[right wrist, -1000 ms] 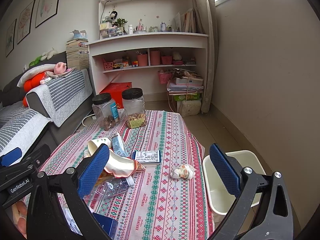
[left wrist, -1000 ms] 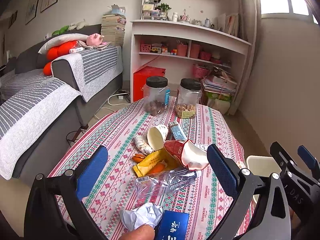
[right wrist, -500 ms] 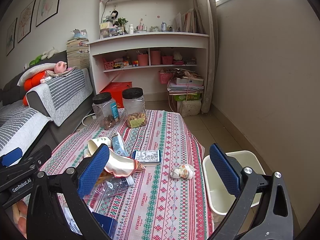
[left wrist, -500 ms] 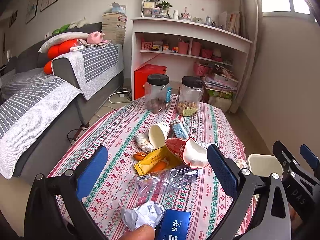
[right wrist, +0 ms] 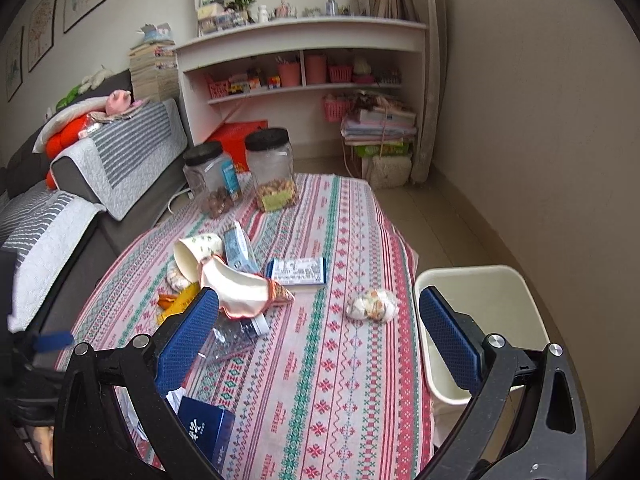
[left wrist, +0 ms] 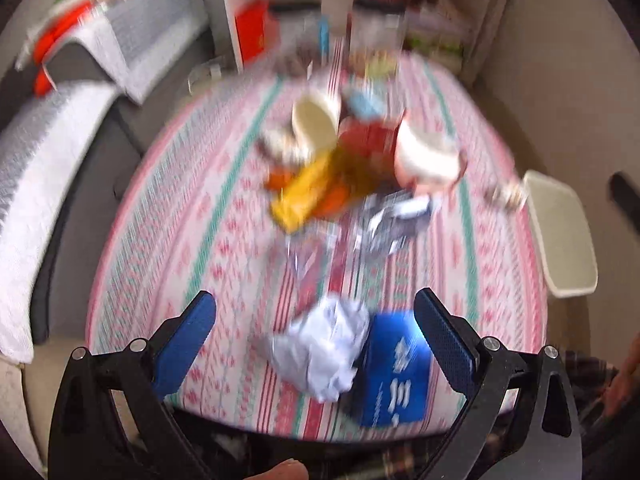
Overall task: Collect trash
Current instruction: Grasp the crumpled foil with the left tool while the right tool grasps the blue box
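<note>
Two hand-held grippers hang over a low table (right wrist: 352,216) covered in a red, green and white patterned cloth, litter strewn across it. The left gripper (left wrist: 314,332) has its blue-padded fingers spread wide, nothing between them; below it, at the near edge of the table, lie one crumpled white paper ball (left wrist: 324,350) and, touching its right side, one blue box (left wrist: 394,376) with white lettering. The left wrist view is heavily blurred.

The right gripper (right wrist: 318,326) is likewise spread apart and empty. Beyond it, the litter can be counted: one tipped paper cup (right wrist: 196,252), one blue pouch (right wrist: 240,250) just behind it, one torn red-and-white paper bowl (right wrist: 246,290), one yellow wrapper (right wrist: 176,304) with orange bits beside it, one crushed clear plastic bottle (right wrist: 236,334), one flat blue-edged packet (right wrist: 298,271) lying label-up, and one small crumpled wrapper ball (right wrist: 372,305) alone near the table's right edge. One cream waste bin (right wrist: 486,280) stands on the floor just beside that edge, open-topped.

At the far end of the table stand two clear jars with black lids, the left jar (right wrist: 210,178) holding dark nuts, the right jar (right wrist: 272,172) holding paler ones. A grey sofa (right wrist: 120,156) with striped throws runs along the left, and white shelves (right wrist: 304,36) fill the back wall.
</note>
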